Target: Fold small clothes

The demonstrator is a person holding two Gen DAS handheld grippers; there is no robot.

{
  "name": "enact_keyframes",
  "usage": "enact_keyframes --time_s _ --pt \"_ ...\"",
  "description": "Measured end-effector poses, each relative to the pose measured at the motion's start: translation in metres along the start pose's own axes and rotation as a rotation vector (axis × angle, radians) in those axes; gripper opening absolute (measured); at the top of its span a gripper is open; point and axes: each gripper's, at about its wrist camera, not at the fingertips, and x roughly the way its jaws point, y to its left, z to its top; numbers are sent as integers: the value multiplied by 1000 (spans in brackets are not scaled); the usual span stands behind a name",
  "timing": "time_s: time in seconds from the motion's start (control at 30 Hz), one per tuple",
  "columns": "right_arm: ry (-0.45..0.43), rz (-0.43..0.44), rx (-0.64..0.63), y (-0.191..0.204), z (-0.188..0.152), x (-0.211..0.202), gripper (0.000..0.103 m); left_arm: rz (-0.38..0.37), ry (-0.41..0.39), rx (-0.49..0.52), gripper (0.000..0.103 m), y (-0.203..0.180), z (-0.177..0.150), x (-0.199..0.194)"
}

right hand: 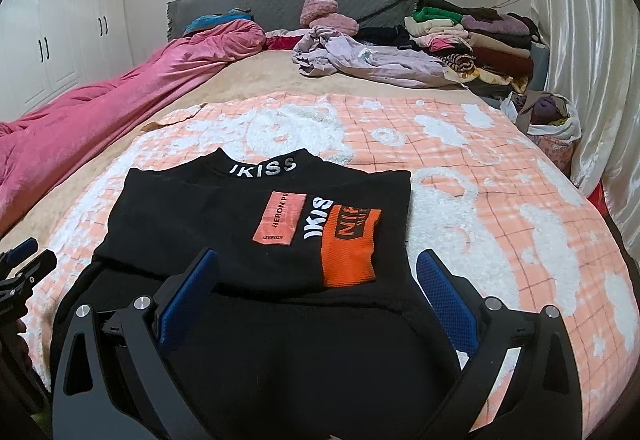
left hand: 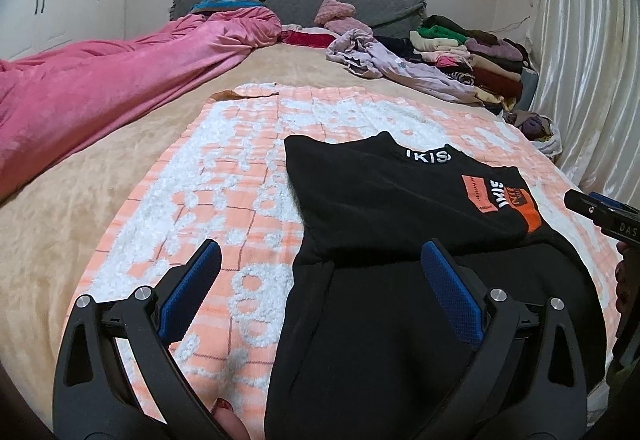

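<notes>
A small black top (left hand: 384, 192) (right hand: 224, 224) with white lettering on the collar and orange patches lies partly folded on an orange-and-white checked blanket (left hand: 224, 176) (right hand: 480, 176). Its upper part lies folded over the lower part. My left gripper (left hand: 320, 256) is open and empty over the top's left edge near its lower half. My right gripper (right hand: 318, 260) is open and empty just above the fold, near the orange patch. The right gripper's tip shows at the right edge of the left wrist view (left hand: 592, 208); the left gripper shows at the left edge of the right wrist view (right hand: 28, 264).
A pink duvet (left hand: 100, 96) (right hand: 120, 92) lies along the bed's left side. A crumpled lilac garment (left hand: 384, 60) (right hand: 360, 58) and a stack of folded clothes (left hand: 480, 56) (right hand: 480, 40) sit at the far right. A bag of clothes (right hand: 548, 120) stands by the curtain (right hand: 592, 60).
</notes>
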Motion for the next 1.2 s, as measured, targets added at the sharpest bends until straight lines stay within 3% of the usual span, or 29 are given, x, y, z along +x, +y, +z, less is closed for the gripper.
enact_keyframes --time_s 1.2 --pt "46 -2 14 -38 -54 -44 99 77 128 20 94 1 -35 -34"
